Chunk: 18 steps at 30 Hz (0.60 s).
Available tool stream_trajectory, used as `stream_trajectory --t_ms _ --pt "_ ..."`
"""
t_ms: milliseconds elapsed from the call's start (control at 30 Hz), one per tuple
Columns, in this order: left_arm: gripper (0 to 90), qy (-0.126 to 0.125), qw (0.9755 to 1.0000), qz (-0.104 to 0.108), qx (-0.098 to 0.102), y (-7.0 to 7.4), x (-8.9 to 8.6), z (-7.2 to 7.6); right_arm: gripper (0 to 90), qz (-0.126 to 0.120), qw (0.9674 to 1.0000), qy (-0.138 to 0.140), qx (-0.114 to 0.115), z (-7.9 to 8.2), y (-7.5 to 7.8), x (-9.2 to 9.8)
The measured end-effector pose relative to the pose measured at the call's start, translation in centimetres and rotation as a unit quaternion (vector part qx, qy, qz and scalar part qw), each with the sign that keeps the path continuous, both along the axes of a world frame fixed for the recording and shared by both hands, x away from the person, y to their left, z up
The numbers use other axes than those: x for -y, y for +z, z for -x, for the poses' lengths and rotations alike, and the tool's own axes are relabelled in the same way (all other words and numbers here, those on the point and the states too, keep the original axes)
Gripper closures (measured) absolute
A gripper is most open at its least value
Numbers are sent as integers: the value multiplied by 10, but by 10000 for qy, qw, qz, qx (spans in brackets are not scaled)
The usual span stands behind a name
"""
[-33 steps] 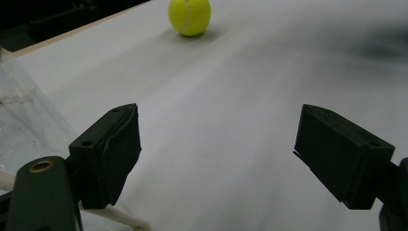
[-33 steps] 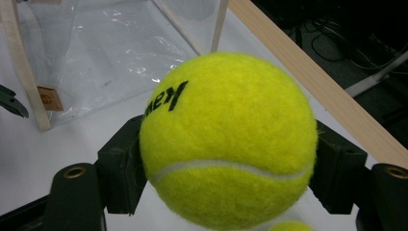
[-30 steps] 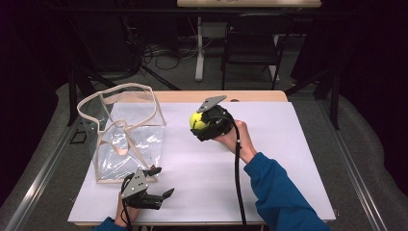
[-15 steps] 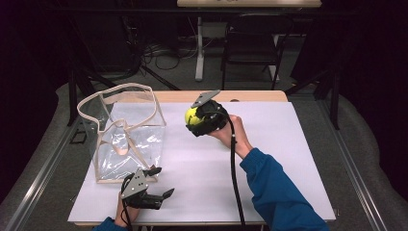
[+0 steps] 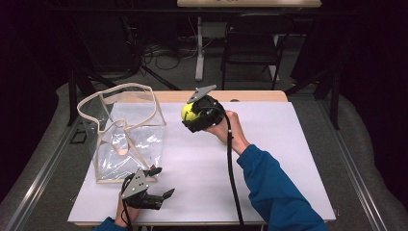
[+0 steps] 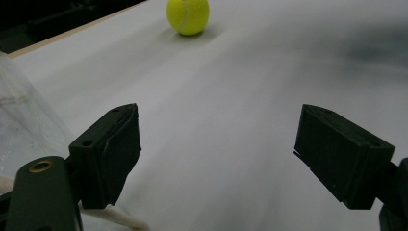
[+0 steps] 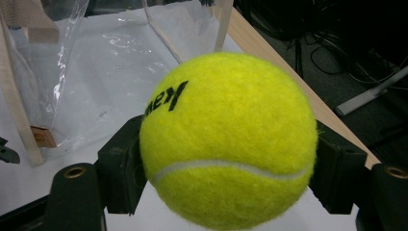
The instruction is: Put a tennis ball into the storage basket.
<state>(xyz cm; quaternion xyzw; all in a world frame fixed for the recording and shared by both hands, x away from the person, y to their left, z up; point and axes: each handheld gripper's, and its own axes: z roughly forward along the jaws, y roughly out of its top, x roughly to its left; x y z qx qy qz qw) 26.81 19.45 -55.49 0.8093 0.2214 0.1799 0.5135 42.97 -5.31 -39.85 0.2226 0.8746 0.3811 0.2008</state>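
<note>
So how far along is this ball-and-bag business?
Done: the right claw is shut on the tennis ball, held above the table. In hand: it hangs beside the clear bag. Left, probably: dropping it inside; the left claw sits open by the bag's base.

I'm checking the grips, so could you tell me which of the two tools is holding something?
The right tool, shut on the yellow tennis ball; the left tool stands open and empty by the clear bag.
</note>
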Motion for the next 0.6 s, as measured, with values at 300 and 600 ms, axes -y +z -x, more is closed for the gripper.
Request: stream_trajectory --t_ms 300,600 --pt "159 8 10000 12 11 0 0 0 258 16 10000 6 6 -5 1 -6" --pt "159 2 10000 10 13 0 0 0 258 -25 10000 44 56 -9 7 -17"
